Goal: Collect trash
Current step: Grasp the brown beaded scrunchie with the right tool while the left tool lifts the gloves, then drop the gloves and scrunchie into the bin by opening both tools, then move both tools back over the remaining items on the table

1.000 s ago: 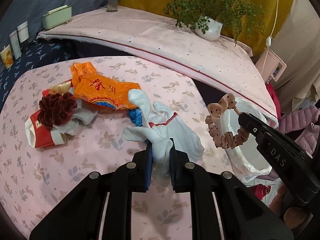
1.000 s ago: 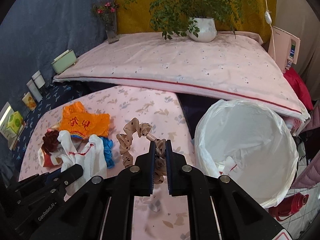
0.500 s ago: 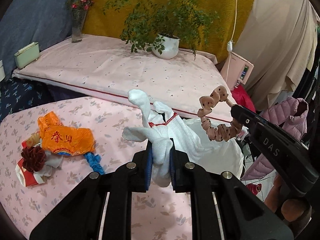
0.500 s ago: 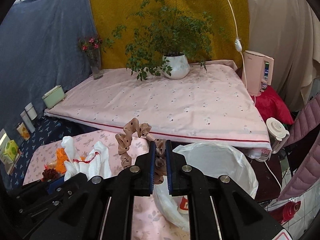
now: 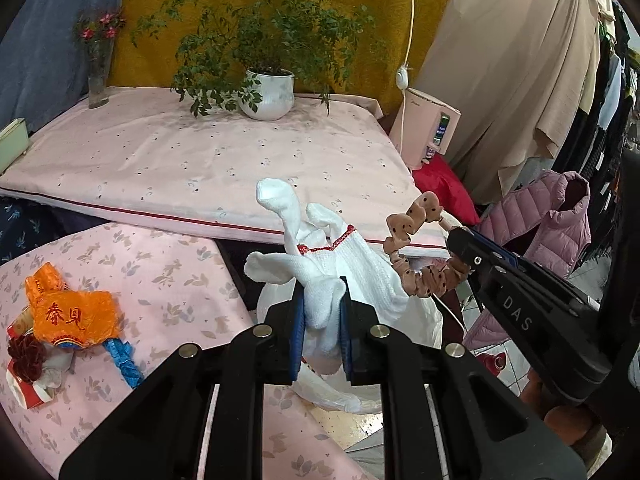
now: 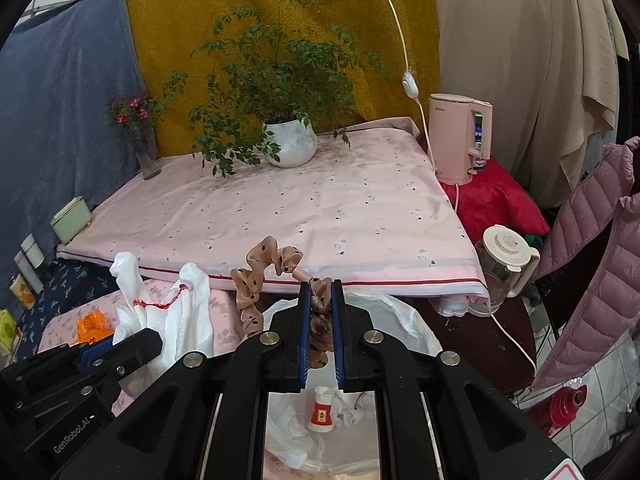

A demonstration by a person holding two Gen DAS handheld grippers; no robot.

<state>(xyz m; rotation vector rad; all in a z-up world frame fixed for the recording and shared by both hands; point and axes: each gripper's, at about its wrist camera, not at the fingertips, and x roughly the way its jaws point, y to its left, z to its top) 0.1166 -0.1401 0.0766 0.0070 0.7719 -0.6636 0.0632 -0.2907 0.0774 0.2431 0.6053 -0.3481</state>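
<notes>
Both loads have come up off the pink flowered table [image 5: 168,280] and swung across to the bin: a second ago they hung low over the tabletop, and now they hang above the white bin bag [image 6: 404,320]. The left tongs [image 5: 322,320] are nearly closed, pinching a white glove [image 5: 320,276] with a red-trimmed cuff. The right tongs [image 6: 320,336] are also nearly closed, clamped on a brown dotted scrunchie [image 6: 256,280]. In the right view a paper cup [image 6: 322,410] already lies in the bag directly below. Release looks like the next step. Still on the table are an orange wrapper [image 5: 74,312], a blue scrap [image 5: 124,362] and a red packet [image 5: 24,388], so more trips remain.
</notes>
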